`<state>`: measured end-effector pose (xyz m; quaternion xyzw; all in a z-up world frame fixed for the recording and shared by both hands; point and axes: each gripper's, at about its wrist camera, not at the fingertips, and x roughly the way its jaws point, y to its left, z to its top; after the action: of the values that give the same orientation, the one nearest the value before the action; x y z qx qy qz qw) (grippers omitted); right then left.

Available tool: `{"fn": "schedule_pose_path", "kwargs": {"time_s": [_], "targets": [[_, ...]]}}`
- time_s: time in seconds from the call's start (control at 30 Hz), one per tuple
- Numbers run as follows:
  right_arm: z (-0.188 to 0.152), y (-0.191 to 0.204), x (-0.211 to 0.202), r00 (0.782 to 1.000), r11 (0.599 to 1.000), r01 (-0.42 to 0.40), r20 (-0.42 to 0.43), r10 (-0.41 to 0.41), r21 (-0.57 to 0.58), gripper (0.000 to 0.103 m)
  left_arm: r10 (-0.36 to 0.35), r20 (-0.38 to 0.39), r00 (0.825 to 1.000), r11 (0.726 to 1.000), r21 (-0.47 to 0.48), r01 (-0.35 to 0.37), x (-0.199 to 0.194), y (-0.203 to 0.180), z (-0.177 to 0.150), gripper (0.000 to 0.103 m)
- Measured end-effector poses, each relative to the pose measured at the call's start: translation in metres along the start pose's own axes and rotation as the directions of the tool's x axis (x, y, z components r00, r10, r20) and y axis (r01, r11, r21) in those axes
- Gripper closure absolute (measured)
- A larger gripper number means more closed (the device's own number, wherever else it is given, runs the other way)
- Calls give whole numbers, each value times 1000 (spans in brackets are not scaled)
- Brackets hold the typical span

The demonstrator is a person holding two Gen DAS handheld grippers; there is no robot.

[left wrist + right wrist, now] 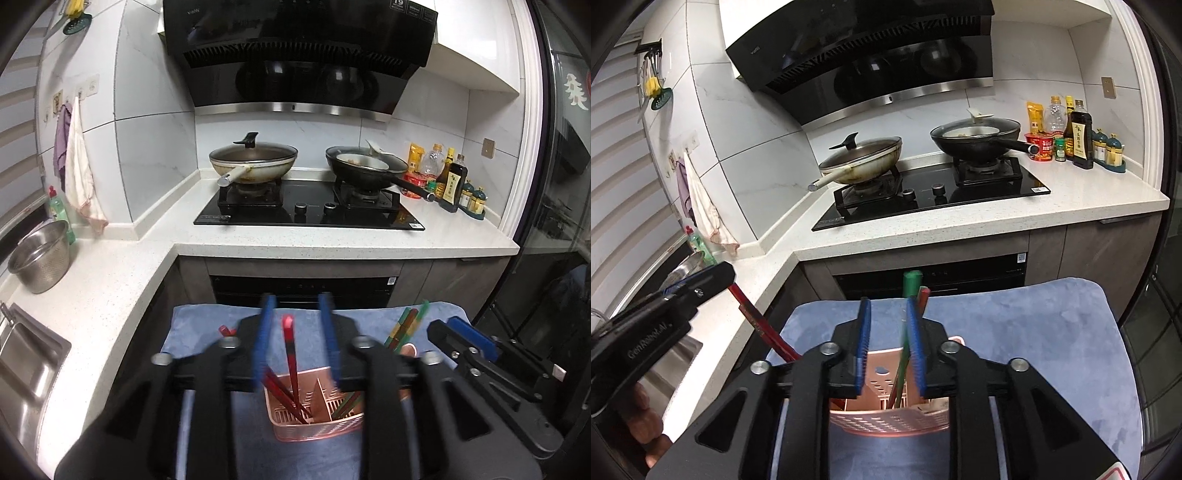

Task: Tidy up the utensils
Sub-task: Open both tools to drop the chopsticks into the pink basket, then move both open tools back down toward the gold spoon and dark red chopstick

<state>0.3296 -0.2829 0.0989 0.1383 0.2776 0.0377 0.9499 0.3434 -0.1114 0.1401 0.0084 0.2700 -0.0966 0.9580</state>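
A pink slotted utensil basket (317,424) stands on a blue towel (207,317); it also shows in the right wrist view (886,421). Red chopsticks (290,354) stand in its left compartment, between the open fingers of my left gripper (297,306), untouched. Green and red chopsticks (406,325) lean out of its right compartment. In the right wrist view my right gripper (886,306) is open around the green chopstick (908,317), which lies against the right finger (916,343). The left gripper (701,284) shows there at left, above the red chopsticks (757,321).
A white L-shaped counter (332,243) carries a black hob (310,210) with two lidded pans (255,162), and sauce bottles (450,177) at the right. A steel colander (40,254) and a sink (26,362) are at the left. An oven front (303,288) lies behind the towel.
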Motion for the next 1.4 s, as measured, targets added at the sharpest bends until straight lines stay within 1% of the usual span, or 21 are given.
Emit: {"fn": "schedule_pose_path", "kwargs": {"time_s": [0.03, 0.13, 0.3, 0.4, 0.57, 0.67, 0.9, 1.07, 1.27, 1.4], "targets": [[-1, -1, -5, 1000, 1000, -2, 6, 2, 3, 76, 2, 8, 1000, 1000, -1, -2, -3, 0, -1, 66], [-3, -1, -18, 1000, 1000, 0, 16, 0, 2, 75, 8, 17, 1000, 1000, 1, -8, -13, -1, -4, 60], [-13, 0, -49, 999, 1000, -1, 33, 1, -14, 73, 5, 23, 1000, 1000, -3, -5, -33, 2, -11, 59], [-26, 1, -69, 999, 1000, -1, 35, 1, -23, 73, 2, 23, 1000, 1000, -4, -2, -46, 3, -19, 59], [-56, 6, -97, 1000, 998, 13, 19, -12, -54, 73, 10, 20, 1000, 1000, 2, -10, -68, 4, -39, 58], [-76, 10, -111, 1000, 998, 17, 6, -16, -65, 73, 17, 10, 1000, 1000, 13, -17, -81, 3, -58, 58], [-135, 17, -137, 999, 995, 26, -40, -30, -96, 73, 15, -36, 999, 1000, 18, -15, -104, 5, -107, 58], [-187, 23, -149, 994, 992, 27, -102, -40, -125, 73, 12, -63, 998, 1000, 18, -10, -114, 6, -135, 58], [-249, 28, -156, 980, 986, 34, -186, -64, -162, 73, 17, -103, 995, 1000, 3, -16, -122, 15, -169, 58], [-288, 29, -150, 964, 988, 22, -261, -61, -150, 73, 19, -141, 990, 1000, -9, -20, -123, 20, -194, 58]]}}
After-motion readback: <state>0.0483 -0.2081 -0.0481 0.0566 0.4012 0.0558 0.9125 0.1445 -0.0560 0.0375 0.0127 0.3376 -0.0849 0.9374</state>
